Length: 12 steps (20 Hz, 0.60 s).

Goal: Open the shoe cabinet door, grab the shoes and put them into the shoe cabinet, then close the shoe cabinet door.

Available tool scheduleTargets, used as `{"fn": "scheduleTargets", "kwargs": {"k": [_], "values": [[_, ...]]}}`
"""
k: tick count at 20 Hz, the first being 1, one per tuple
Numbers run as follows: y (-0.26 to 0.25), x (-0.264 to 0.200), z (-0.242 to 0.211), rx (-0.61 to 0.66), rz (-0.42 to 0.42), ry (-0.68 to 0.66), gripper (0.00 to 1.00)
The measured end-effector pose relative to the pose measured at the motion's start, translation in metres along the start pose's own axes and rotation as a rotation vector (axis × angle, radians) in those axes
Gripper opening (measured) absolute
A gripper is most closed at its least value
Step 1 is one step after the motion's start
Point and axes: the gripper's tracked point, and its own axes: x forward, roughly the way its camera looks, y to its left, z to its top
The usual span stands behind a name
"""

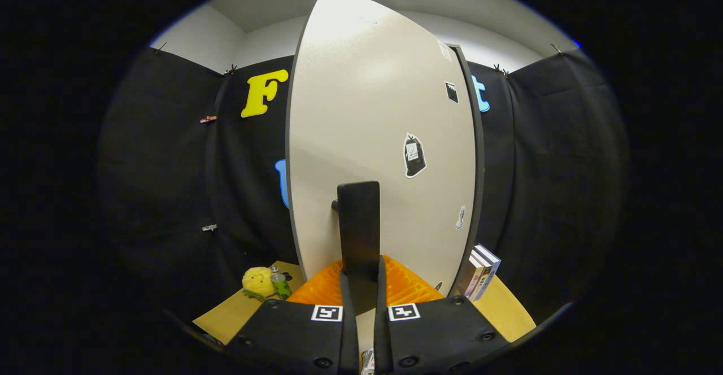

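In the gripper view we see our gripper [361,276] pressed up to the shoe cabinet door [378,138], which rises straight ahead toward twelve o'clock and spreads wide beyond the fingers. The two fingers [347,301] lie nearly together, with only a thin slot between them, and the door's dark upright handle [358,225] stands in that slot at their tips. Both fingers appear to pinch it, so we take the tongs to be closed on the handle.

The door is pale with a dark edge, and it carries a few stickers, the largest [414,156] at about two o'clock from the handle. At about eight o'clock from the fingertips, on the tan table [226,318], a yellow plush toy [257,282] sits touching a small green can [279,286]. At about four o'clock, a few books [480,272] stand just beside the door's lower corner.
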Motion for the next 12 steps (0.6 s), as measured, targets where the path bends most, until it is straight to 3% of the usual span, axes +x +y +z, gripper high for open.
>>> {"fn": "scheduleTargets", "kwargs": {"k": [6,12], "values": [[-0.031,-0.025,0.001,0.007,0.025,0.018,0.14],[-0.065,-0.045,0.000,0.030,-0.013,0.034,0.14]]}}
